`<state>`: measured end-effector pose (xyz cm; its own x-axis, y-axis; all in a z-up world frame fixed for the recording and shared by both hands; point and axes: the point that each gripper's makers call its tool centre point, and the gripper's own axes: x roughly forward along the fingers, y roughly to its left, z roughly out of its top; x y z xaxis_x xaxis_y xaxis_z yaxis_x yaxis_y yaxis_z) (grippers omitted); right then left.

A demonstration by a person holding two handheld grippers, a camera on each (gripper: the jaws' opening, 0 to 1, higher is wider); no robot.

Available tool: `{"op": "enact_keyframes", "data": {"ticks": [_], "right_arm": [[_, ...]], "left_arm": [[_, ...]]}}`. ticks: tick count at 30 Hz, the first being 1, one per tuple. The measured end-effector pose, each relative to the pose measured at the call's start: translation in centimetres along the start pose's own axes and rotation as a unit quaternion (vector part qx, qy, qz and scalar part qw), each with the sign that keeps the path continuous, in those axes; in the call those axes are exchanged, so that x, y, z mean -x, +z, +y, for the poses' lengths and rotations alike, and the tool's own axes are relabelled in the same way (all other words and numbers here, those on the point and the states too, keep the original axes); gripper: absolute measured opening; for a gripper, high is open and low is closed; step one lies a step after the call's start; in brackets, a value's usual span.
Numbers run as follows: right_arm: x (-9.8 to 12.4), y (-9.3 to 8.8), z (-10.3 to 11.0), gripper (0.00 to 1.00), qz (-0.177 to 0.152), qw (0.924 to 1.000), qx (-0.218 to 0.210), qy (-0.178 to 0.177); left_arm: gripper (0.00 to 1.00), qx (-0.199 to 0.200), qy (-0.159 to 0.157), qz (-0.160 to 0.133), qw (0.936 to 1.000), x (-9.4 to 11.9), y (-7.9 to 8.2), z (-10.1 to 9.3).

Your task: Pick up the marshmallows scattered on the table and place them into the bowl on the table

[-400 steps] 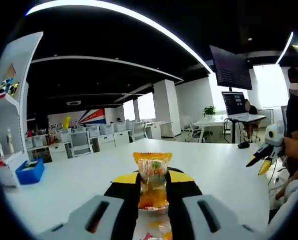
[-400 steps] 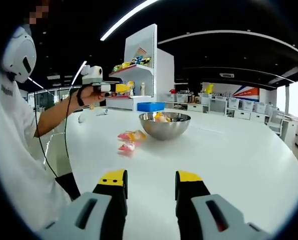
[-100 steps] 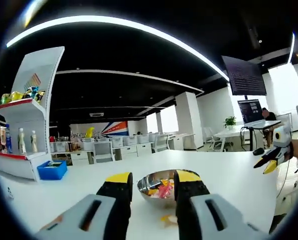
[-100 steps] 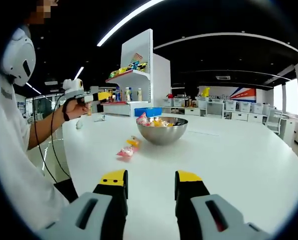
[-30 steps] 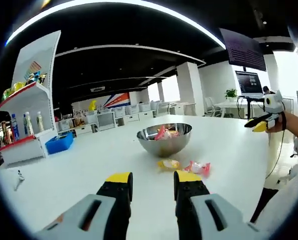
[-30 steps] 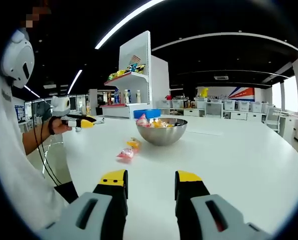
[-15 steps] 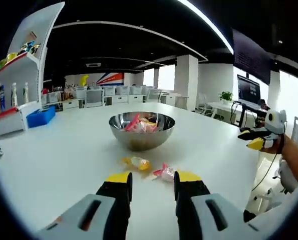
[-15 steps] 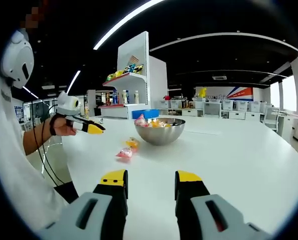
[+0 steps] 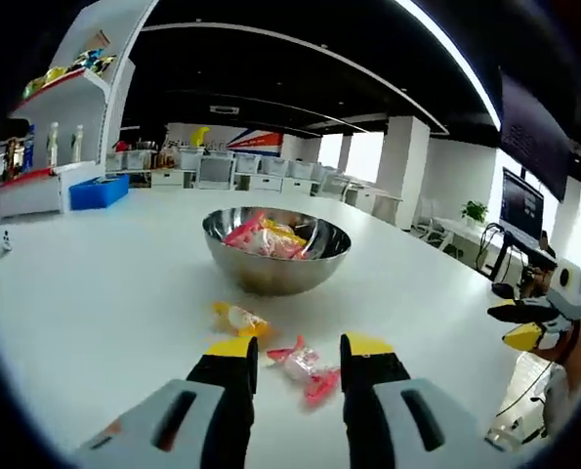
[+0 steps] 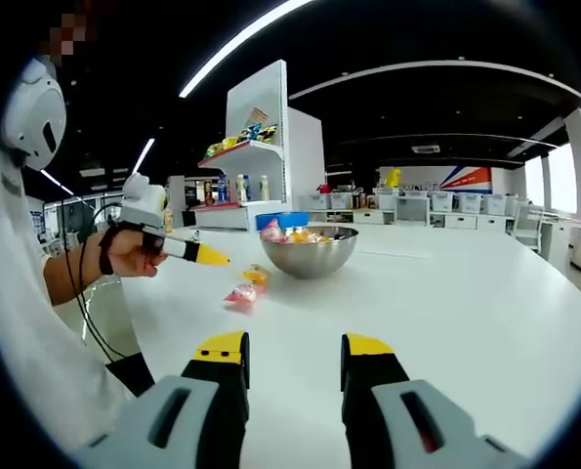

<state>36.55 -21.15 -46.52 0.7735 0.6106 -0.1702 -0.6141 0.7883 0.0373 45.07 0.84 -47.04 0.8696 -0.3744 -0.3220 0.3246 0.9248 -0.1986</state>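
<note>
The left gripper (image 9: 293, 350) is hovering with jaws spread around a pink-wrapped marshmallow (image 9: 303, 366) lying on the white table (image 9: 95, 293). A yellow-wrapped marshmallow (image 9: 237, 319) is lying just beyond, before the steel bowl (image 9: 275, 250) holding more sweets. The right gripper (image 10: 294, 349) is standing spread and empty, well apart from the bowl.

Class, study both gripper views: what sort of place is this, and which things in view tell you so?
Probably an open-plan office or showroom: rows of white desks and chairs along the far wall, a white display shelf holding bottles and packets, and computer screens. The work happens on a big white table.
</note>
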Motion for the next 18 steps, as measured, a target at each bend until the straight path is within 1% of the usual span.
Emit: {"op": "enact_keyframes", "data": {"ticks": [1, 3, 5, 8, 10, 14, 18], "right_arm": [[0.0, 0.0, 0.0, 0.37, 0.000, 1.0000, 0.000, -0.001], [0.1, -0.2, 0.0, 0.37, 0.001, 1.0000, -0.001, -0.002], [0.2, -0.2, 0.1, 0.37, 0.000, 1.0000, -0.003, -0.001], [0.3, -0.3, 0.2, 0.37, 0.000, 1.0000, -0.004, -0.003], [0.6, -0.4, 0.2, 0.37, -0.002, 1.0000, -0.006, -0.004], [1.2, -0.6, -0.2, 0.37, -0.003, 0.9999, -0.010, -0.012], [1.3, -0.8, -0.4, 0.37, -0.004, 0.9997, -0.015, -0.017]], "left_arm": [[0.35, 0.011, 0.015, 0.002, 0.9998, -0.3, -0.4, 0.2], [0.36, 0.015, 0.027, -0.001, 0.9995, -0.7, -0.8, 0.1], [0.38, 0.027, 0.039, 0.005, 0.9989, -1.3, -1.7, -0.1], [0.43, 0.028, 0.048, 0.010, 0.9984, -2.4, -2.6, -0.3], [0.45, 0.021, 0.051, 0.017, 0.9983, -3.0, -3.1, -0.3], [0.45, 0.015, 0.061, 0.020, 0.9978, -3.5, -3.4, -0.2], [0.45, 0.007, 0.065, 0.029, 0.9974, -4.4, -4.1, -0.4]]}}
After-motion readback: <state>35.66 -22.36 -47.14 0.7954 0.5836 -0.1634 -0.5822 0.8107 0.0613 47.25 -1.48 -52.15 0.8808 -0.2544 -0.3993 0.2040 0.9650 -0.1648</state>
